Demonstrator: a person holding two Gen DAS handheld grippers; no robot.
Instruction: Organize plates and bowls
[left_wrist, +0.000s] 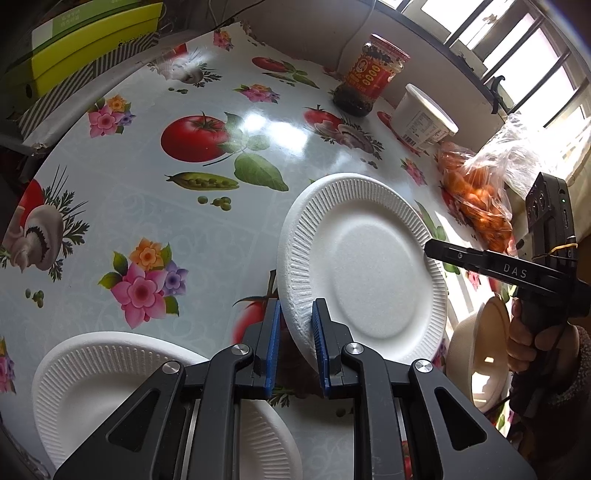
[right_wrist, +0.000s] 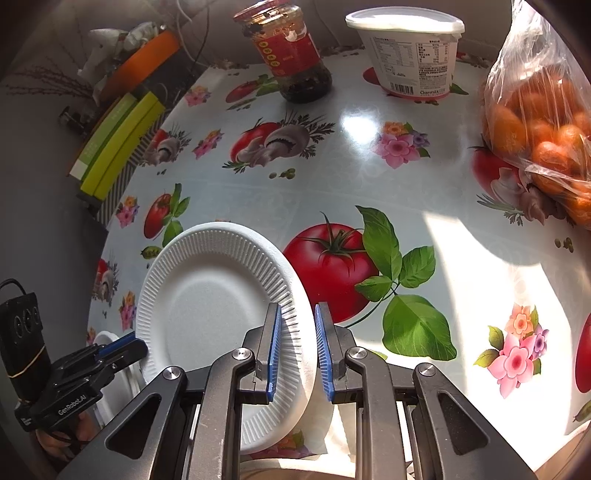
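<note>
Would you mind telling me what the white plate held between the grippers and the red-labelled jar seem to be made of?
The held plate looks like moulded paper pulp or foam: matte white, faintly grainy, with a pressed ribbed rim. The jar appears to be clear glass, since its dark contents show through glossy walls, though clear plastic is possible.

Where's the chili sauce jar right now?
The chili sauce jar stands at the table's far edge, left of the white tub in the right wrist view.

"DAS" is printed on the black right gripper (left_wrist: 428, 248), "GenRobot.AI" on the black left gripper (right_wrist: 138, 341), and "Oarmilk" on the white lidded plastic tub (right_wrist: 410, 55).
</note>
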